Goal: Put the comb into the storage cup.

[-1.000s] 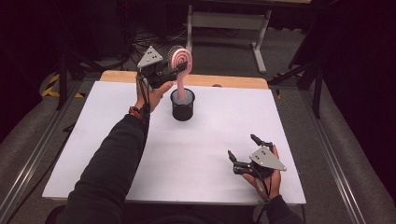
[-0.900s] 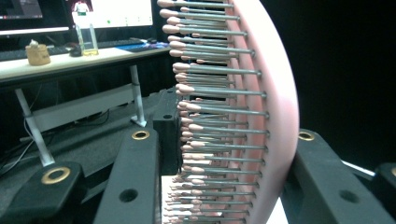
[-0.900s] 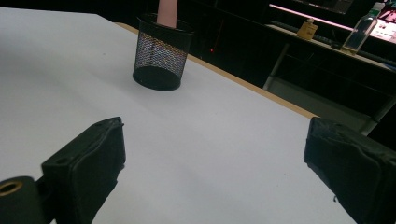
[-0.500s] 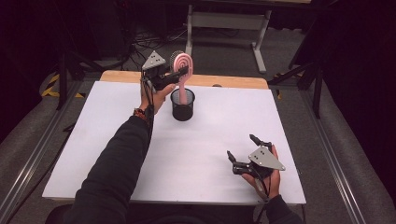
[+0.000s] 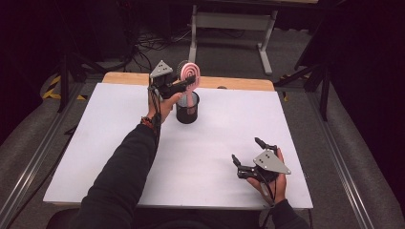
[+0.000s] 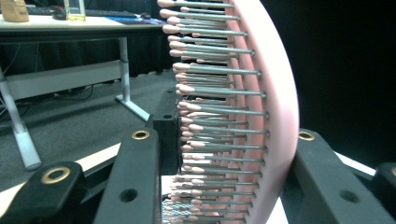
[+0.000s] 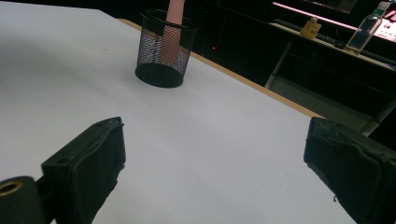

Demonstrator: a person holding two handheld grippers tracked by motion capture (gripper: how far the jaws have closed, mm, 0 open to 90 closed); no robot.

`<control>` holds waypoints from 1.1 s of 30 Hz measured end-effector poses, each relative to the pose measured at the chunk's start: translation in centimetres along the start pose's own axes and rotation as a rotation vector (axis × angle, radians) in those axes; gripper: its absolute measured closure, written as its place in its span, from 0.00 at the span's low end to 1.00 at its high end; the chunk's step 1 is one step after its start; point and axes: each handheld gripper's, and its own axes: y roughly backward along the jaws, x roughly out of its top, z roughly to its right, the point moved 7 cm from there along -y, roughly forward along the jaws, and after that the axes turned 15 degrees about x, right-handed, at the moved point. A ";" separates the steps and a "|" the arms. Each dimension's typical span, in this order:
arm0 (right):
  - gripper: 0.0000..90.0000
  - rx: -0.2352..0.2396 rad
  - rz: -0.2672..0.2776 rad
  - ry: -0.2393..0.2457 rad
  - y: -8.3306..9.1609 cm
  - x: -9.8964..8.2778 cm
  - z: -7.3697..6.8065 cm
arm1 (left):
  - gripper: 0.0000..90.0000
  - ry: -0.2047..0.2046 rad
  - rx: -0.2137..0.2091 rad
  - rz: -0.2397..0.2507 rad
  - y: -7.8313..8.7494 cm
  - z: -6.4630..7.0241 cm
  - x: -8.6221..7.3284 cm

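White-topped table (image 5: 200, 157) nearest holds the right gripper (image 5: 250, 157), resting with jaws spread on nothing, well short of the work. Farther off, the left gripper (image 5: 184, 85) pinches the pink round-headed hairbrush (image 5: 190, 71) between its jaws, handle already inside the black mesh cup (image 5: 187, 109) below them; release remains, I judge.

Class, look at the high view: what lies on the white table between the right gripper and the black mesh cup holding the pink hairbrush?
Nothing: in the high view bare white table separates the right gripper from the mesh cup.
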 end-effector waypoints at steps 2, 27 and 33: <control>0.07 0.001 0.000 -0.001 0.0 0.0 0.0 | 0.70 0.007 -0.003 0.000 -0.1 0.1 -0.2; 0.07 0.002 -0.024 0.012 -0.3 -0.2 -0.2 | 0.69 0.029 0.004 -0.033 -0.4 0.0 -2.0; 0.07 0.009 -0.039 0.019 -0.5 -0.4 -0.3 | 0.68 0.017 0.005 -0.039 -0.4 -0.2 -2.0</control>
